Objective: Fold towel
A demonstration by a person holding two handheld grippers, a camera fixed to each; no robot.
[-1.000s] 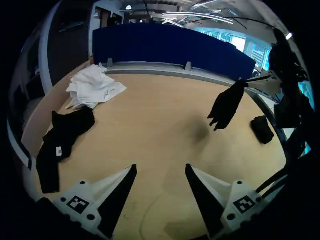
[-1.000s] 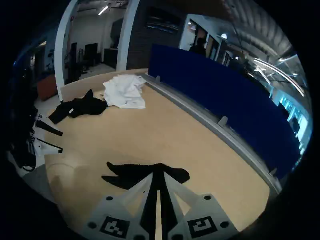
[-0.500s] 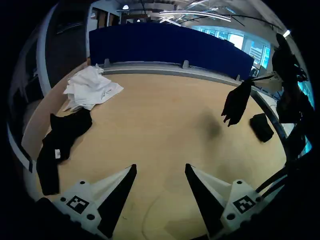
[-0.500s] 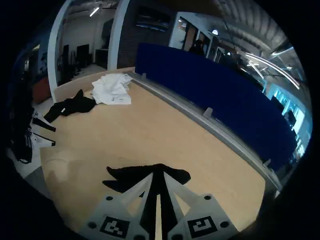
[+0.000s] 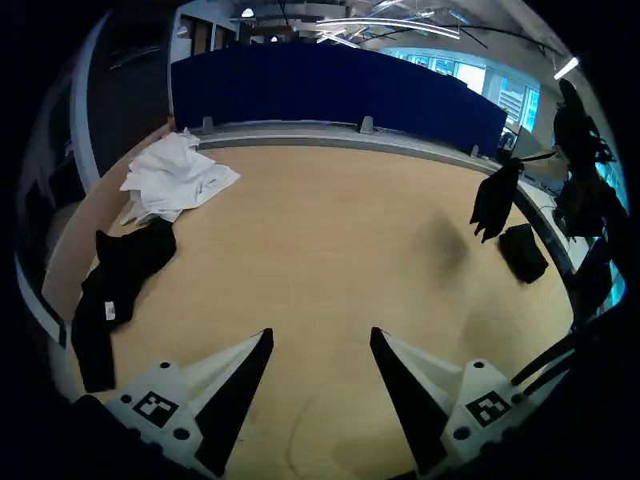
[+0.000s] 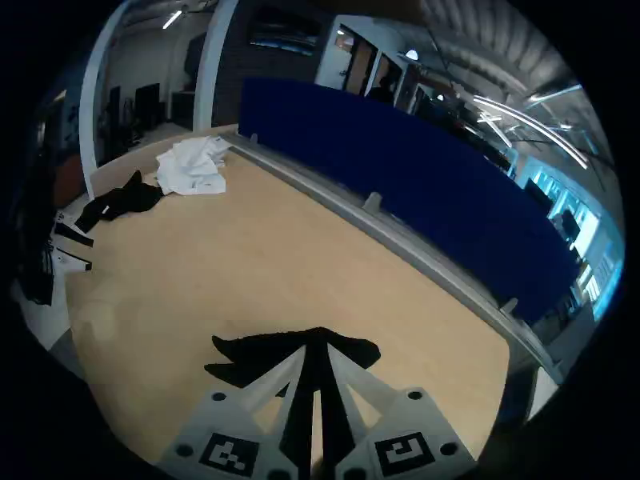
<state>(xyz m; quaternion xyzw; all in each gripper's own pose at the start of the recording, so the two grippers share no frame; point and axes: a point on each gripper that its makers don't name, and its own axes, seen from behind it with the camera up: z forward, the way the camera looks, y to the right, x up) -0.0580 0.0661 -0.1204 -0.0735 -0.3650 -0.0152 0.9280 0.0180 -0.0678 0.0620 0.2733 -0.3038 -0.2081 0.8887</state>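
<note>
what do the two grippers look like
The left gripper has two white wedge-shaped fingers tapering to points, black on their inner faces, each carrying a square black-and-white marker near its base. Black cables run past one finger. The right gripper looks the same.

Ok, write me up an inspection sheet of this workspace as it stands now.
Surface: pale wooden table with a curved edge.
Job's things: black towel hanging from the right claw, clear of the table; folded black cloth near the table's edge.
Clutter: white cloth pile and crumpled black cloth, next to each other at one end.
Grippers: left claw open, holding nothing; right claw shut on the black towel.
Cables: black cables beside the left claw.
Surroundings: blue partition along the table's far side; office beyond.
</note>
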